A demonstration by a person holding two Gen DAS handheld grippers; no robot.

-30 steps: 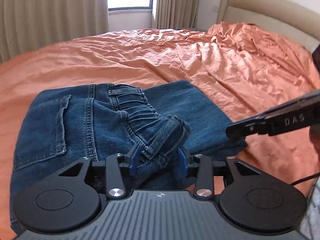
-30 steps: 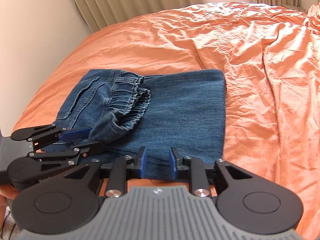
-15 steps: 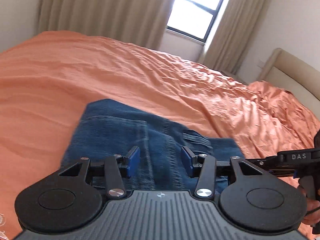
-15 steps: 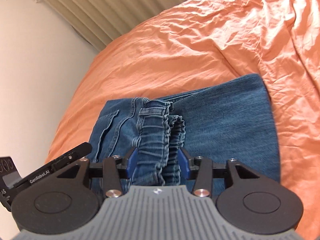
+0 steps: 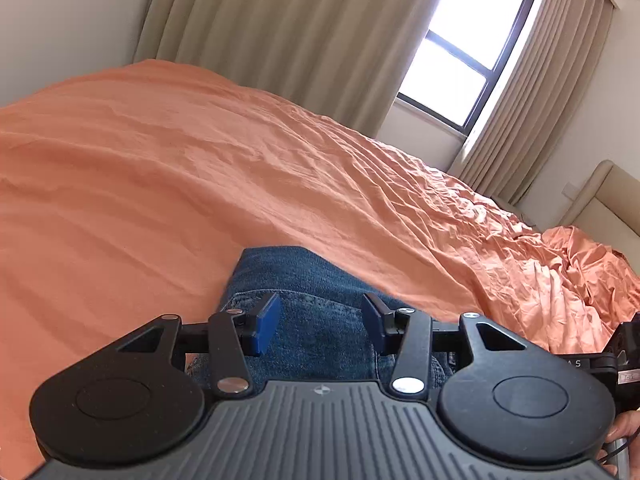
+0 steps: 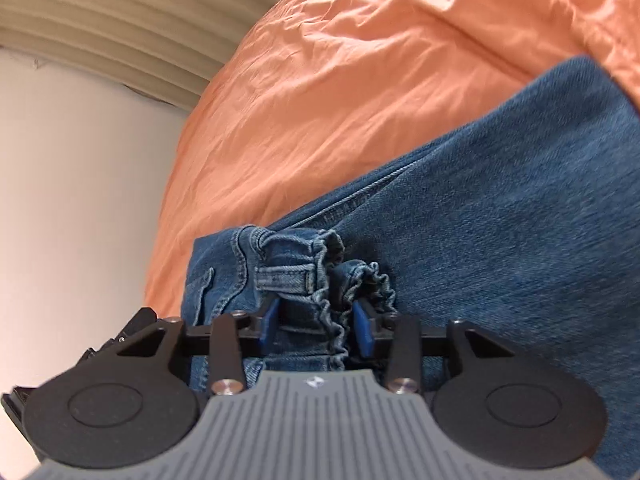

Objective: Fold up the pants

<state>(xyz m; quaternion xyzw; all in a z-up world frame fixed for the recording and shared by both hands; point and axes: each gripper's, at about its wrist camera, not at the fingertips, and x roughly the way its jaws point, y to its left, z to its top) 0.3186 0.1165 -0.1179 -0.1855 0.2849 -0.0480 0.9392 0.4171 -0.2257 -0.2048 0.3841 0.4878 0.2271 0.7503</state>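
Folded blue denim pants (image 6: pixel 500 220) lie on the orange bedsheet (image 6: pixel 340 80). Their gathered elastic waistband (image 6: pixel 320 276) bunches up between the blue pads of my right gripper (image 6: pixel 316 320), whose jaws stand apart around it without pinching it. My left gripper (image 5: pixel 318 322) is open and empty, low over the flat denim (image 5: pixel 296 276) near its far edge. Part of the right gripper shows at the right edge of the left wrist view (image 5: pixel 600 360).
The orange sheet (image 5: pixel 200 180) spreads wide beyond the pants, wrinkled toward the beige headboard (image 5: pixel 604 200). Beige curtains (image 5: pixel 280 32) and a bright window (image 5: pixel 472 48) lie behind. A white wall (image 6: pixel 80 180) stands close on the left of the right wrist view.
My left gripper has let go of the waistband, opened and swung left over the flat denim. My right gripper has moved in so the waistband sits between its jaws.
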